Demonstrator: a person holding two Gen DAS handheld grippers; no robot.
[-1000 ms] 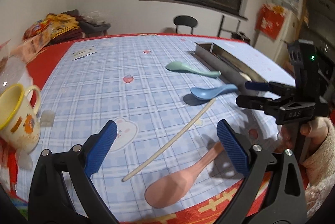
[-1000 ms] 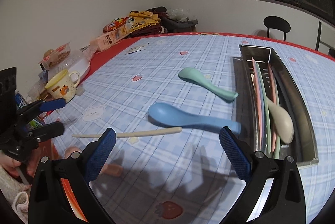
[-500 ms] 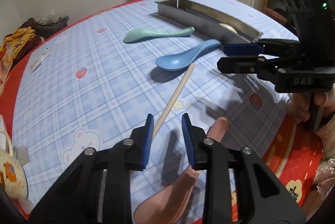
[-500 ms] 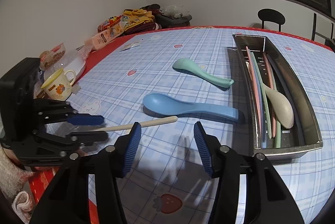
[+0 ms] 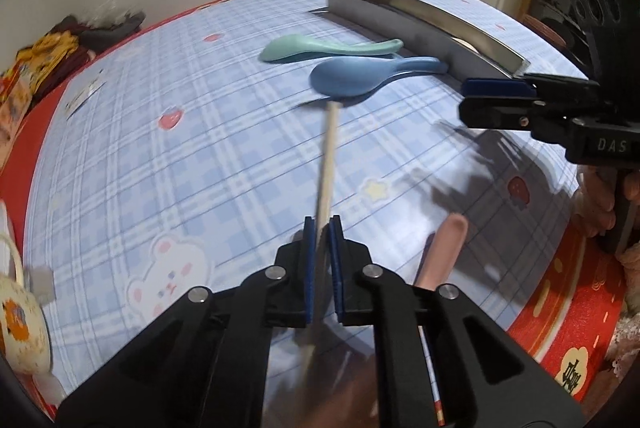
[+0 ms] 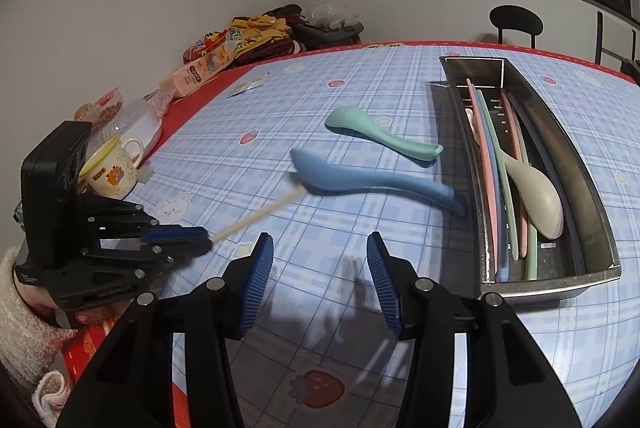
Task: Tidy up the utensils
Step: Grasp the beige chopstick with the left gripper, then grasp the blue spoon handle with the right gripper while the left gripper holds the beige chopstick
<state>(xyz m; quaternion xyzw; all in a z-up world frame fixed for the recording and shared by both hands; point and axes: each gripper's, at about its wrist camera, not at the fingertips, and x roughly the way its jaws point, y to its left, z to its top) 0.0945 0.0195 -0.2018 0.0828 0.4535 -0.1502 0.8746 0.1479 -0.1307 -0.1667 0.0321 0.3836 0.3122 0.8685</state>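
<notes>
Across the whole left-wrist frame lay your tabletop point(image 5: 208, 156), a smooth blue plaid cloth with a red border. Toward the upper right sat the long steel tray point(image 6: 592, 196), hard-walled and already holding several slim sticks and a beige spoon. Just left of it lay the blue spoon point(image 6: 360, 180) and the mint spoon point(image 6: 376, 136), matte plastic with rounded bowls. A pink spoon handle point(image 5: 444, 248) showed at lower right.

Your left claw point(image 5: 321, 240) had just been closing and was clamped on the thin, pale, round chopstick point(image 5: 330, 144), whose far tip touched the blue spoon's bowl. Your right claw point(image 6: 320, 268) had just been closing too, stood half open and held nothing.

You risked the stick swivelling or slipping, since a smooth round rod gripped near one end turns easily. You could also have nudged the blue spoon with the tip on lifting.
</notes>
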